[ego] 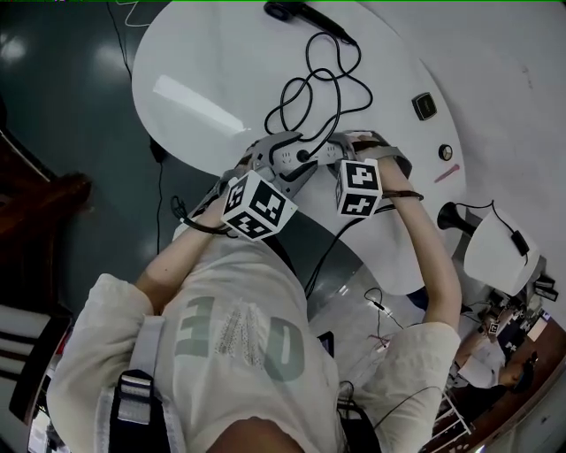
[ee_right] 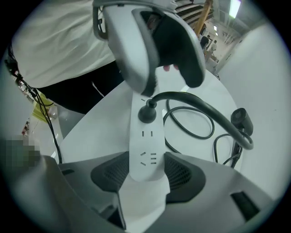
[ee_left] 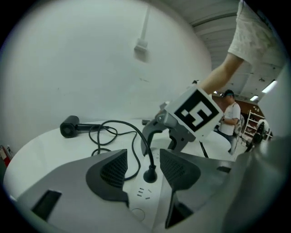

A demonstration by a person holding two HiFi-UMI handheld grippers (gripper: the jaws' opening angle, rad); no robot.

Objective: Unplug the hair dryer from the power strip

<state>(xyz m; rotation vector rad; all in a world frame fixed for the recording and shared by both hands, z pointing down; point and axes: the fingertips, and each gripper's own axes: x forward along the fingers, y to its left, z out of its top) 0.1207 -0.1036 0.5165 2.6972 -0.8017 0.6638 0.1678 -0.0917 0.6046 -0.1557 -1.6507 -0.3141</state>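
A white power strip point(ego: 292, 162) lies on the round white table point(ego: 203, 80), with a black plug point(ego: 303, 156) in it. In the left gripper view my left gripper point(ee_left: 142, 170) is open, its pads on either side of the plug point(ee_left: 150, 174) without touching it. My right gripper point(ee_right: 146, 170) points straight down and is shut on the near end of the power strip point(ee_right: 146, 136). The plug's black cable point(ee_left: 132, 136) loops across the table to the black hair dryer point(ee_left: 69, 126), which lies at the far edge point(ego: 296, 12).
A small black square device point(ego: 424, 106), a round button-like thing point(ego: 445, 152) and a pink pen point(ego: 447, 172) lie on the table's right side. A white stand with cables point(ego: 495, 252) sits lower right. A person point(ee_left: 229, 119) stands in the background.
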